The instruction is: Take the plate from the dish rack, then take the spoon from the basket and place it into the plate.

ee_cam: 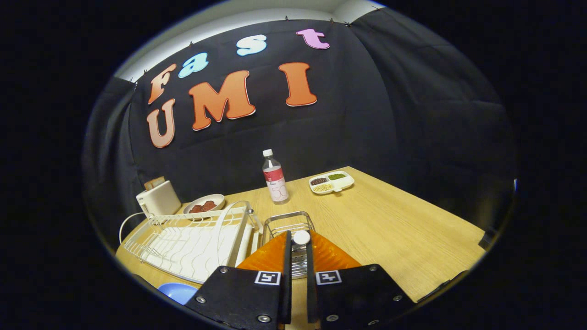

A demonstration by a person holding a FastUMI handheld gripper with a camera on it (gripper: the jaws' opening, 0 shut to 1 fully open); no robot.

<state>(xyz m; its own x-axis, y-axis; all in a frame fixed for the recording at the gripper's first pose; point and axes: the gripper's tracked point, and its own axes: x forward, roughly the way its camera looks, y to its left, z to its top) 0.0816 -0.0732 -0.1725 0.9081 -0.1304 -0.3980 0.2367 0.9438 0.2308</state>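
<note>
The spoon (301,238) is standing upright in the wire basket (289,224), its rounded white end sitting between the tips of the tool (299,245); the two fingers (286,256) are standing close together on either side of it and seem to be clamping it, though the contact itself is too small to make out for certain; the orange sides of the tool are flaring out to left and right just behind the tips. The basket is hanging at the right end of the white rack (192,243), just ahead of the fingers; the rack's wire slots are lying bare over its white drip tray. The blue plate (178,291) is lying on the counter (394,229) just left of the tool's black body, close beside the near edge of the rack, with part of it hidden. Beyond the rack a shallow dish (205,204) is holding some dark red pieces, and a white toaster (158,198) is standing to its left with a slice poking out of the top and a white cord trailing from it. A clear bottle (274,176) with a white cap and a red label is standing upright beyond the basket; further right, near the far edge, a white divided tray (332,182) is holding dark beans, green ones and pale ones in separate compartments.
</note>
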